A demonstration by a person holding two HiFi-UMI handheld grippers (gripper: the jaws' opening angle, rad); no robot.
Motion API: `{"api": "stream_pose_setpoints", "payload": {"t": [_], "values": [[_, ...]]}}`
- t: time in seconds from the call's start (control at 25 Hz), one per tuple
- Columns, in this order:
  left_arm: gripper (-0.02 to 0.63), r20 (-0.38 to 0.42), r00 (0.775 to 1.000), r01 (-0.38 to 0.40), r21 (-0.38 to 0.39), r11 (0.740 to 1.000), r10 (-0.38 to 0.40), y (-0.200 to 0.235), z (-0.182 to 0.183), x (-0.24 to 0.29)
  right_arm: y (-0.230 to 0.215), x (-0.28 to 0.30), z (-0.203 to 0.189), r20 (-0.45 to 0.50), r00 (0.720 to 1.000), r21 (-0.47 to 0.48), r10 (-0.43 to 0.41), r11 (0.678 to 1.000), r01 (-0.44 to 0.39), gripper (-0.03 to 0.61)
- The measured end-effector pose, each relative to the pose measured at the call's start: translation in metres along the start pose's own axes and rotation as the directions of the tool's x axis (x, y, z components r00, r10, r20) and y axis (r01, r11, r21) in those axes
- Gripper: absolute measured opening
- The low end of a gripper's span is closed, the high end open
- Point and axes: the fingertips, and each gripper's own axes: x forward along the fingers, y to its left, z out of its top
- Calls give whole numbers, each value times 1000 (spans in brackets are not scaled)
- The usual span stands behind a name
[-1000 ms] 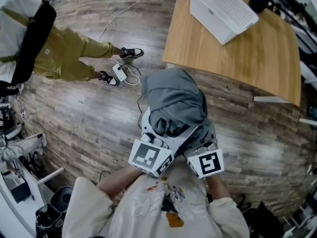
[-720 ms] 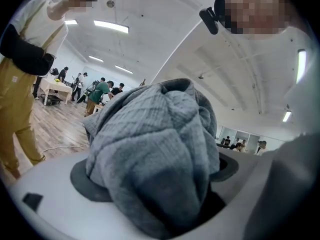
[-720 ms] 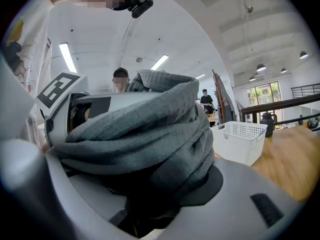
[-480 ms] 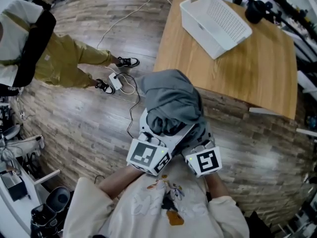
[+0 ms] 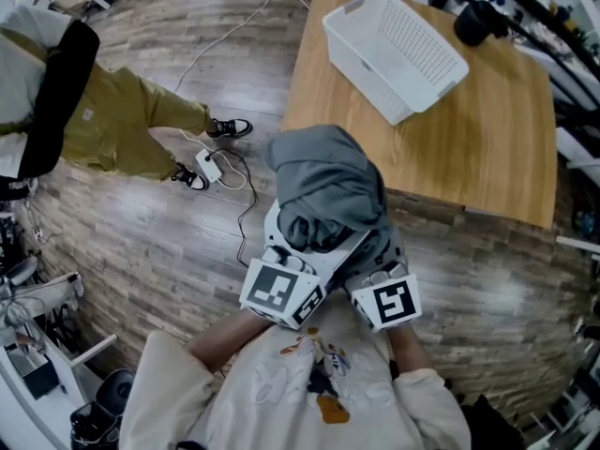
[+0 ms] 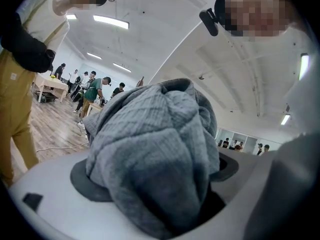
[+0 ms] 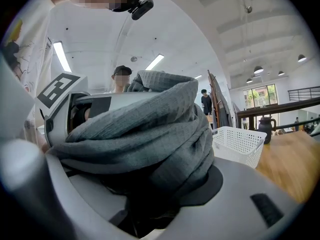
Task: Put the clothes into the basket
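Both tools I drive have pale grey-white shells: left gripper [image 5: 298,237], right gripper [image 5: 370,251]. Dark round pads [image 6: 82,181] line the jaws. Behind each sits a black-and-white marker cube [image 5: 281,293]; farther back, cream sleeves [image 5: 164,387] and a cartoon-printed shirt [image 5: 281,406].

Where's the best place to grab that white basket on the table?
Probably take the basket by its near long rim, coming from above. It stands upright with its open side up, so that thin edge is bare and looks easy to pinch.

Head view steeply down, gripper views close-up, sharing garment [image 5: 328,190]
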Motion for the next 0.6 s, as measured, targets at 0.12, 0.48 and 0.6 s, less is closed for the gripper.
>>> {"api": "stream_pose_setpoints", "payload": {"t": [0.12, 0.48, 0.6], "values": [[520, 2, 999, 38, -1, 999, -38, 5, 12, 25, -21, 15, 12, 0, 999, -8, -36, 999, 36, 216], [520, -4, 992, 125, -23, 992, -125, 41, 57, 99, -75, 79, 51, -19, 993, -48, -114, 993, 113, 215], [520, -9, 988, 156, -25, 987, -157, 50, 69, 116, -87, 96, 61, -19, 990, -54, -141, 989, 140, 215]]}}
